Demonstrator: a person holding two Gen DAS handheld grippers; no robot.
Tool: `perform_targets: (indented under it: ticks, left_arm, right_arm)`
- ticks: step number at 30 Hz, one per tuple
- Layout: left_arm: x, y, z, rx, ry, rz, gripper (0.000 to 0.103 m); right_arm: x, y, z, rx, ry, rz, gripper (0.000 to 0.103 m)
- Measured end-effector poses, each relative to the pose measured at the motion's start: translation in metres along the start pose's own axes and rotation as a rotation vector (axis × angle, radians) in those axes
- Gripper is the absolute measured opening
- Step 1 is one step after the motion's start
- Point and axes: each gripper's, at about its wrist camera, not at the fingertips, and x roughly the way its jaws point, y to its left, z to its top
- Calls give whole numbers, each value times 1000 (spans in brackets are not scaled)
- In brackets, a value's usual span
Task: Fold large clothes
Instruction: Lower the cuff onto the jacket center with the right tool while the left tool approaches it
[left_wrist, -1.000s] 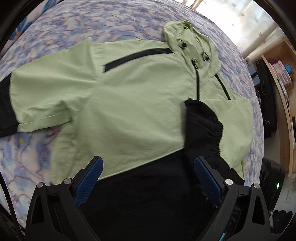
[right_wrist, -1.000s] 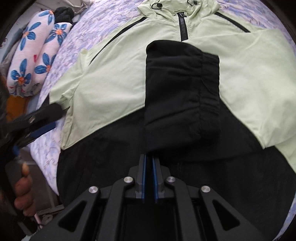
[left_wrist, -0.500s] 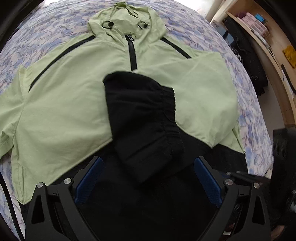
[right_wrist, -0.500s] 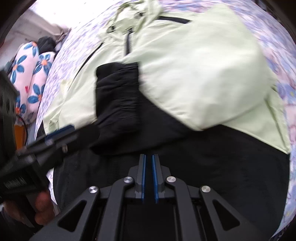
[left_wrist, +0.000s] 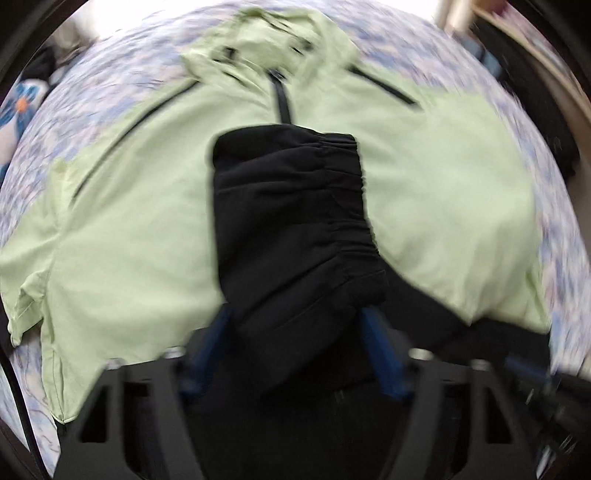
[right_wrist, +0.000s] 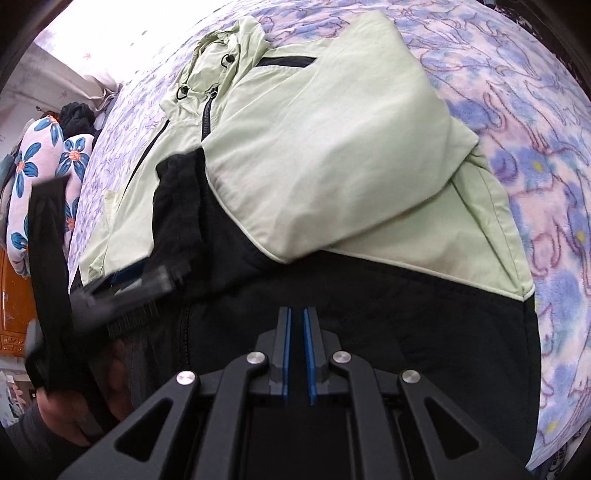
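While left tongs (left_wrist: 295, 343) gape around the jacket (left_wrist: 129, 221) cuff (left_wrist: 291, 221), right tongs (right_wrist: 296, 347) sit closed, empty

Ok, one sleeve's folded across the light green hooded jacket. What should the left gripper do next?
Probably close the left gripper on the black elastic-cuffed sleeve. Its open fingers straddle the sleeve's near end, which lies skewed across the light green hooded jacket. The right gripper is shut and empty.

Right tool (right_wrist: 297, 354): black frame, blue pads, silver screws; grey sleeve (right_wrist: 22, 435).
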Motion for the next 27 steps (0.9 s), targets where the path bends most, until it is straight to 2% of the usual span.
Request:
perform_targets:
  ticks: [3,5,7,9,11,12,15,18,22,27]
  left_arm:
    - [-12,32,8,-178,-61,-4,61]
    - [-16,64,8,-320,-76,27,61]
    - [-13,93,4,-428,-52,22,61]
    - [-9,121,-4,-527,-15,-16,61]
    - [-9,133,-9,-569,6,-46,61]
    - [-10,137,-10,-567,14,-44,61]
    - [-17,128,-2,-479,3,-27,64]
    - [-21,98,12,-396,-13,-45,74]
    - [-18,57,31,-304,-20,-58,79]
    - [-2,1,46,-200,5,4,80]
  right_arm:
    - [-1,-4,0,5,-4,6,7]
    - [-1,-7,-1,11,-2,4,7]
    - [-1,-10,-2,18,1,7,7]
    - [-2,-13,-3,20,1,5,7]
    - [-3,-14,-2,18,-1,7,7]
    - [-3,-14,-2,15,-2,6,7]
    - [-4,-12,-1,7,-10,3,7]
    - [-4,-10,1,-3,-13,5,7]
    - [-4,-7,2,-3,-19,13,7]
    - [-5,-8,-1,-2,-24,16,7]
